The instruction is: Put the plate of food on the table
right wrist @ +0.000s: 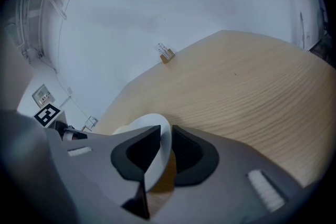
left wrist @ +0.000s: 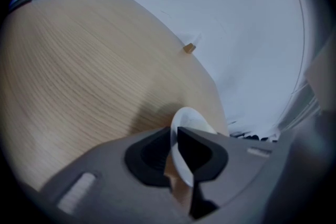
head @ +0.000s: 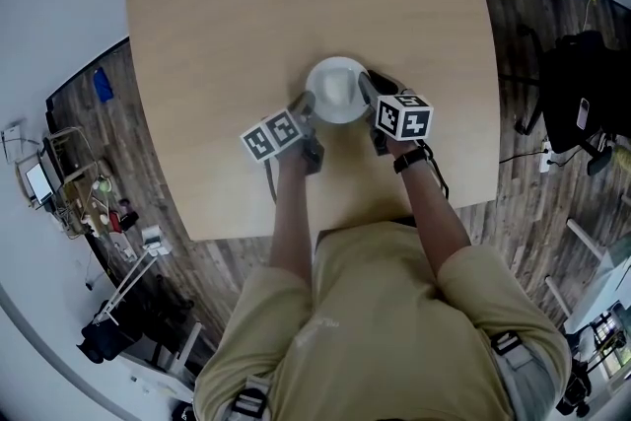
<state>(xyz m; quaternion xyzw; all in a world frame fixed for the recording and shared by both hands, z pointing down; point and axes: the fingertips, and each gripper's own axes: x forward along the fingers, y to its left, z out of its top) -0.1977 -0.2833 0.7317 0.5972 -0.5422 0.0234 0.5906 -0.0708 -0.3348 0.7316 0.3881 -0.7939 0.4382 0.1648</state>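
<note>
A white plate [head: 335, 89] rests on the light wooden table [head: 246, 15], near its front middle; I cannot make out what is on it. My left gripper [head: 308, 102] holds its left rim and my right gripper [head: 365, 86] its right rim. In the left gripper view the thin rim [left wrist: 189, 120] fills the narrow gap between the black pads of the left gripper [left wrist: 175, 131]. The right gripper view shows the same: the rim [right wrist: 147, 123] is pinched between the pads of the right gripper [right wrist: 166, 131].
A small brown object [left wrist: 189, 48] [right wrist: 166, 54] stands at the table's far edge, by a white wall. Wood floor surrounds the table, with cluttered gear at the left [head: 99, 202] and a black chair with cables at the right [head: 582, 94].
</note>
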